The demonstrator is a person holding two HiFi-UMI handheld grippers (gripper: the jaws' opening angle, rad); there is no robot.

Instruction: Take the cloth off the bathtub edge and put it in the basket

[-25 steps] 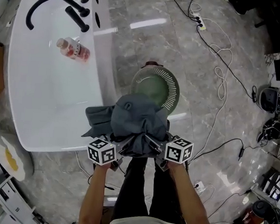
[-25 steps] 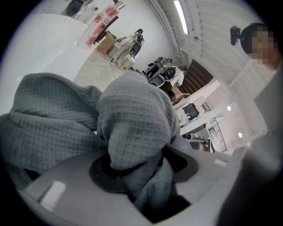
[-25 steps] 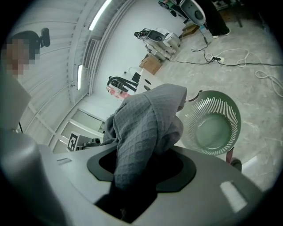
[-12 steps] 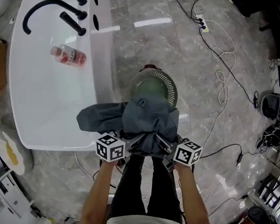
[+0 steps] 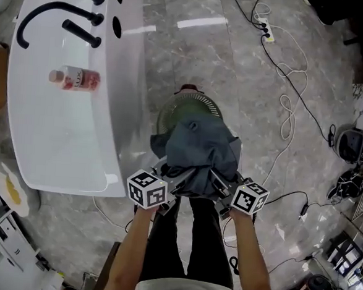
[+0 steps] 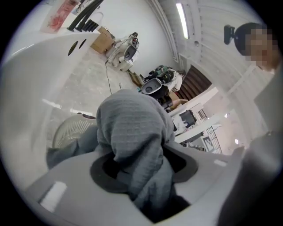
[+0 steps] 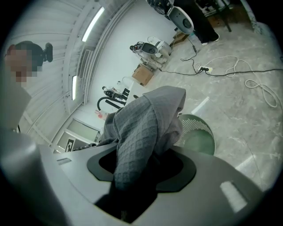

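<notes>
A grey waffle-weave cloth (image 5: 198,150) hangs bunched between both grippers, clear of the white bathtub (image 5: 117,137) and over the near rim of the round green slatted basket (image 5: 190,106) on the floor. My left gripper (image 5: 171,183) is shut on the cloth's left part; in the left gripper view the cloth (image 6: 132,132) fills the jaws of the left gripper (image 6: 141,176), with the basket (image 6: 66,132) beyond. My right gripper (image 5: 219,185) is shut on its right part; the cloth (image 7: 141,128) drapes out of the right gripper (image 7: 137,176), the basket (image 7: 199,137) just past it.
In the tub lies a pink-labelled bottle (image 5: 74,78), and a black faucet (image 5: 48,14) arches over the far end. White cables (image 5: 289,99) and a power strip (image 5: 265,32) trail over the marble floor to the right. The person's legs stand directly below the grippers.
Both grippers have carried the cloth to the right, off the bathtub edge; its left flap no longer lies on the rim. The cloth now hangs over the basket.
</notes>
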